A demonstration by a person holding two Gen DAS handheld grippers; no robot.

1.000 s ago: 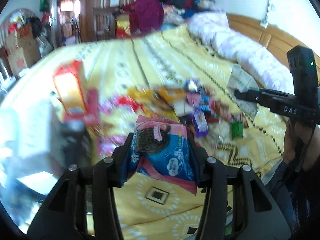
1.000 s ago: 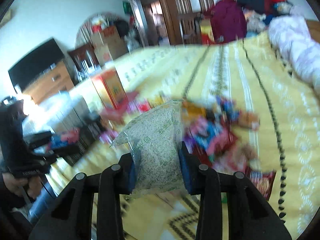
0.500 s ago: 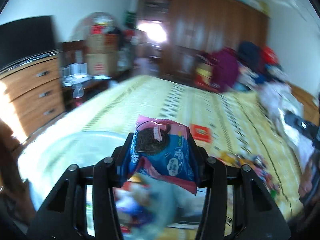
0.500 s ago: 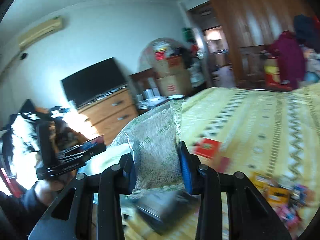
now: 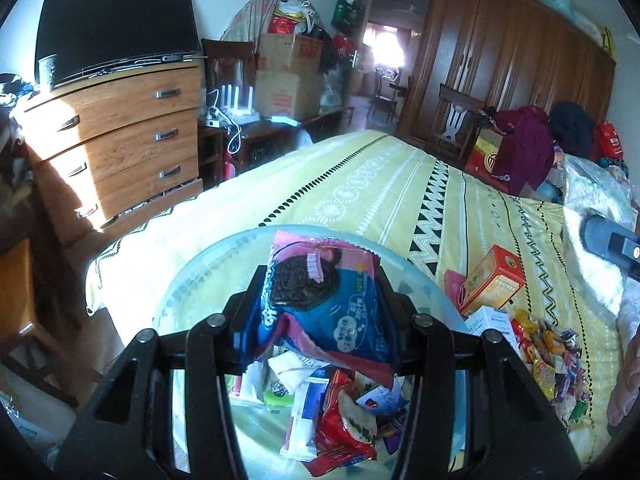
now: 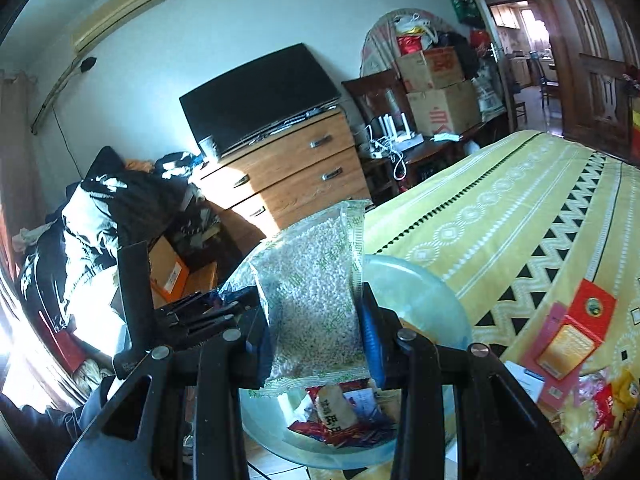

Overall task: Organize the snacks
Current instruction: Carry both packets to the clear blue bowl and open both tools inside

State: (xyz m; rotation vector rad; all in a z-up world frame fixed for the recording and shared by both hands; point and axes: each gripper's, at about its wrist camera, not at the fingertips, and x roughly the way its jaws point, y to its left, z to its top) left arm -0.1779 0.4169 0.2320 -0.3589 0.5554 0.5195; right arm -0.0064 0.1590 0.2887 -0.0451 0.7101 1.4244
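Note:
My left gripper [image 5: 320,316] is shut on a blue and pink cookie packet [image 5: 324,300] and holds it above a clear plastic basin [image 5: 192,280]. Several snack packets [image 5: 344,416] lie in the basin. My right gripper [image 6: 316,324] is shut on a clear bag of white grains [image 6: 312,296] over the same basin [image 6: 424,292]. The left gripper [image 6: 180,312] shows at the left in the right wrist view. A red and orange box [image 5: 492,280] and a pile of loose sweets [image 5: 552,356] lie on the yellow bedspread [image 5: 380,184].
A wooden dresser [image 5: 112,136] with a TV [image 5: 116,44] stands left of the bed. Cardboard boxes [image 5: 288,72] and a wardrobe [image 5: 520,64] are behind. Clothes [image 5: 528,144] lie at the bed's far end. A dark clothes heap [image 6: 100,216] is beside the dresser.
Both grippers swung left from the snack pile on the bed to above the basin, each still holding its packet.

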